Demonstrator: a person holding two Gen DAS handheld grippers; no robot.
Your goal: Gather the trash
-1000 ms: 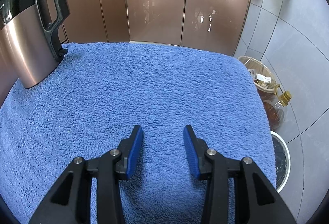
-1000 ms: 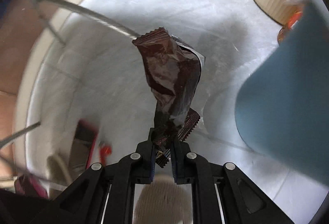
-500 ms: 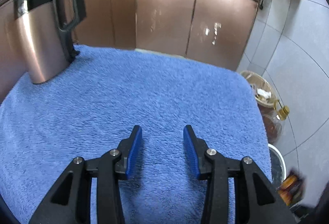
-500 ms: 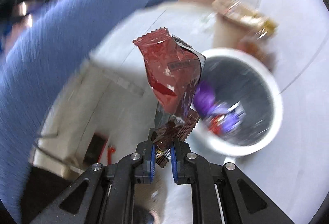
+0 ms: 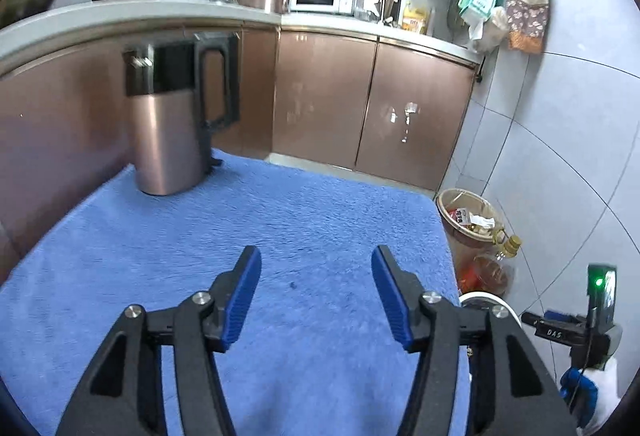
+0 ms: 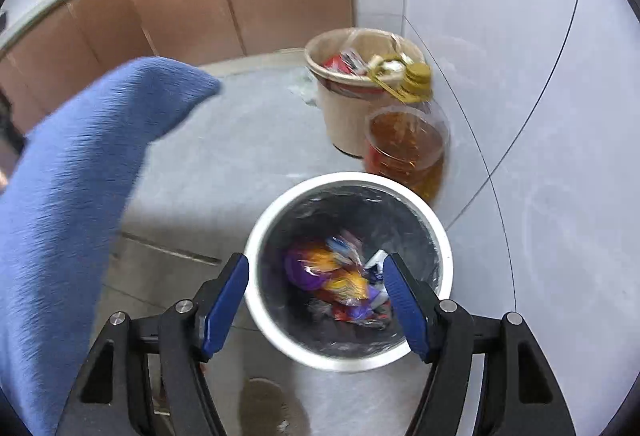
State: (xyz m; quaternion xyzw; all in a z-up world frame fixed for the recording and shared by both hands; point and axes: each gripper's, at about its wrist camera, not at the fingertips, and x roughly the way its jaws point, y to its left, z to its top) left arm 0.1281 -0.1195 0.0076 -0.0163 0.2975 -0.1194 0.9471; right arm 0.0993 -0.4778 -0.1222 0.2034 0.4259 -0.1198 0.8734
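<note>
My right gripper (image 6: 315, 264) hangs over a white round bin (image 6: 256, 236) lined with a black bag. Its jaws are opening and nothing is between them. Several colourful wrappers (image 6: 336, 276) lie in the bin, and I cannot pick out the dark red wrapper among them. My left gripper (image 5: 316, 256) is above the blue towel (image 5: 280, 220) on the table. Its jaws are opening too, with nothing between them. The white bin's rim (image 5: 480, 298) shows past the table's right edge in the left wrist view.
A copper-coloured kettle (image 5: 168, 140) stands at the towel's far left. On the floor by the tiled wall are a beige bin (image 6: 344, 108) full of rubbish and an oil bottle (image 6: 404, 152). Brown cabinets (image 5: 400, 116) run behind. A gloved hand (image 5: 596, 388) is at the lower right.
The right gripper rose over the white bin and opened, and the dark red wrapper has left its jaws. The left gripper lifted, drew back from the kettle and opened wider.
</note>
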